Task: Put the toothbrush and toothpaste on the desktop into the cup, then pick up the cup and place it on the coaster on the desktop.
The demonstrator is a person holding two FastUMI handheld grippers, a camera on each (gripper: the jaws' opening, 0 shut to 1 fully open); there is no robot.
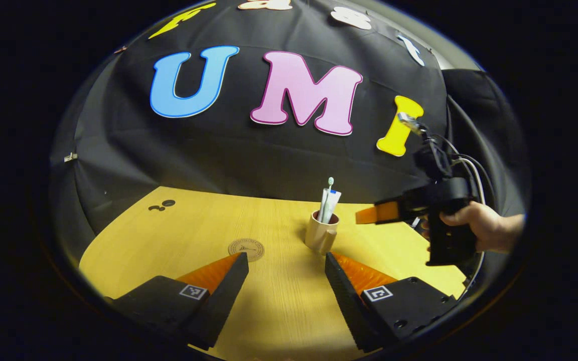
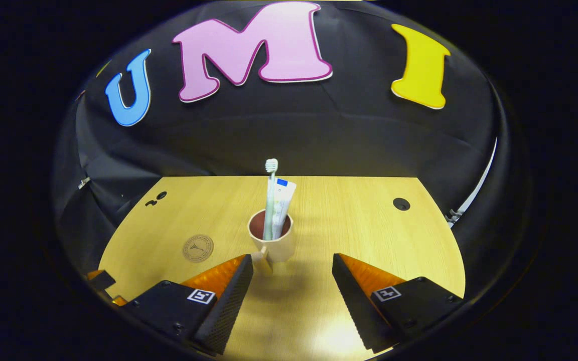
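We see the cup (image 2: 274, 240) standing upright on the desk (image 2: 349, 220), roughly midway between its left and right edges, with the toothbrush (image 2: 270, 195) and toothpaste (image 2: 281, 205) upright inside it. The round coaster (image 2: 198, 248) lies flat to the cup's left, apart from it; it carries an emblem and ring of text too small to read. The toothpaste's printing is likewise illegible. Our left gripper (image 1: 286, 263) has its fingers spread, nothing between them, the cup just ahead. Our right gripper (image 2: 293, 265) is also spread wide and empty, the cup's handle (image 2: 265, 260) beside its left finger.
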